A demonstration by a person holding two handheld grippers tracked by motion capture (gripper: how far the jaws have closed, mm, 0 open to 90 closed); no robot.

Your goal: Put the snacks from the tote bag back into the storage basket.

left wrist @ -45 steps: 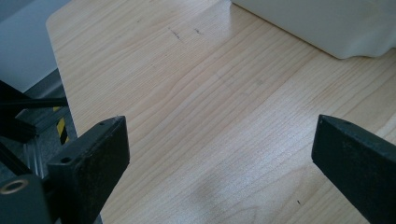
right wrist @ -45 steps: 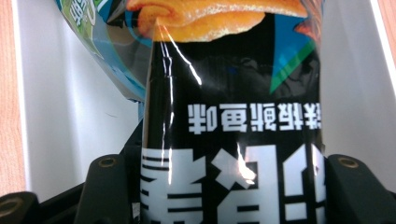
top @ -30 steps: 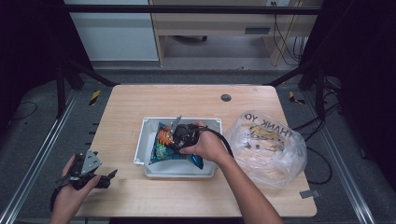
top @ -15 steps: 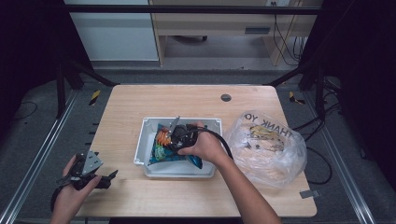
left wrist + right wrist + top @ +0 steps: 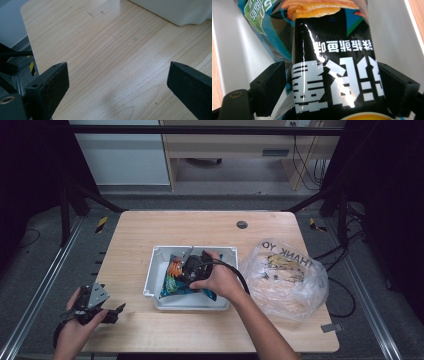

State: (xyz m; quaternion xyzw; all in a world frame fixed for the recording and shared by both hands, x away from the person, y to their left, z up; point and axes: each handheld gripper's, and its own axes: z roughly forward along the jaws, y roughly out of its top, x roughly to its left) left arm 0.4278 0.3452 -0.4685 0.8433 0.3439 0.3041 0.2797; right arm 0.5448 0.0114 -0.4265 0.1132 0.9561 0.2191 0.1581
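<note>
Snack packet (image 5: pixel 334 75), glossy and crinkly, lay in the tray (image 5: pixel 160 257) at frame centre, between the right gripper (image 5: pixel 332 87) fingers, just opening and unclamped; likely light, slippery, best pinched by its edge. Left gripper (image 5: pixel 117 82) fingers stood apart, empty.

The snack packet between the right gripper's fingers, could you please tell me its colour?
The glossy black snack packet bears large white lettering; the right gripper view shows it best.
</note>
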